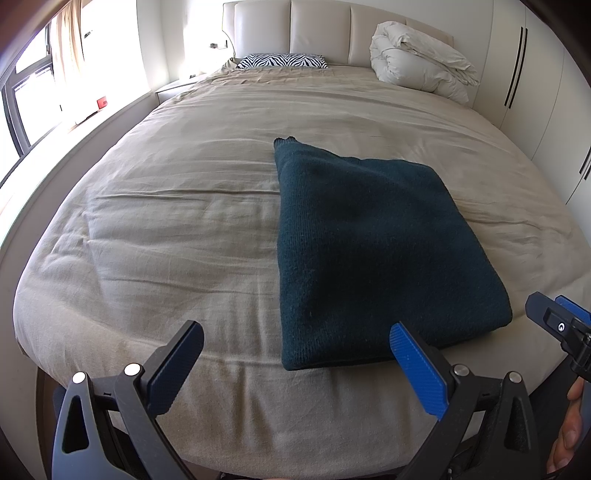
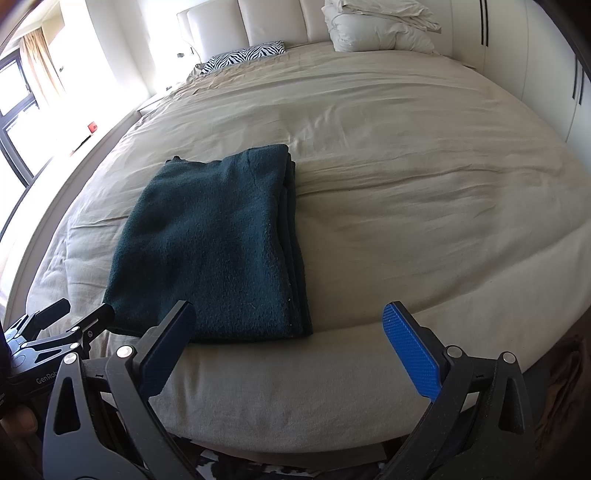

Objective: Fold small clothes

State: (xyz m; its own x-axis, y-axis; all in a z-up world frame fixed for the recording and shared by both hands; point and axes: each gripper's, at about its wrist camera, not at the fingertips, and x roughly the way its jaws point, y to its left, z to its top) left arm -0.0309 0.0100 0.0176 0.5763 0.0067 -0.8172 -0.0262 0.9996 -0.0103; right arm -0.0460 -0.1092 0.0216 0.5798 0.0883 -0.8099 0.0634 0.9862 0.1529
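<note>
A bedroom holds a wide bed (image 1: 184, 206) under a creased beige sheet, with a padded cream headboard (image 1: 317, 33) at the far end. A zebra-print pillow (image 1: 282, 61) lies against the headboard and a bundled white duvet (image 1: 417, 59) sits at the far right corner. A bright window with curtains (image 1: 68, 33) fills the left wall, and white wardrobe doors (image 1: 532, 85) run along the right.

The dark teal garment (image 1: 369, 251) lies folded into a thick rectangle on the near part of the bed, close to its near edge. The left wrist view shows its smooth top and a small knitted bit poking out at the far left corner. The right wrist view shows instead the stacked layer edges (image 2: 295, 240) along the garment's right side.

The left gripper (image 1: 295, 365) hovers just short of the garment's near edge, jaws spread wide and holding nothing. The right gripper (image 2: 291, 347) hangs near the garment's near right corner, likewise wide apart and empty. Each camera catches the other gripper at its frame edge, and the left view also shows part of the hand (image 1: 569, 432) holding the right one.
</note>
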